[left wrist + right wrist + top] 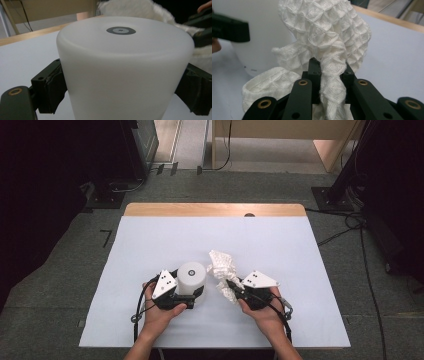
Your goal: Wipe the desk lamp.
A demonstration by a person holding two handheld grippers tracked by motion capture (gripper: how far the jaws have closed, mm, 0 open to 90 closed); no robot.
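Note:
A white, frosted cylinder (192, 276) with a small grey ring mark on top stands on the white table. My left gripper (189, 296) is shut on the cylinder (125, 67), its black pads (53, 87) pressed against both sides. A white waffle-weave cloth (223, 265) is bunched up just right of the cylinder. My right gripper (231, 285) is shut on the cloth (329, 45), a twisted fold of it pinched between the jaws while the rest stands up above them. The cylinder (259, 47) rises behind the cloth in the right gripper view.
The white tabletop (280, 250) has a wooden strip (215, 209) along its far edge. Grey floor surrounds it, with cables (350, 227) at the right and dark equipment stands (125, 165) at the back left.

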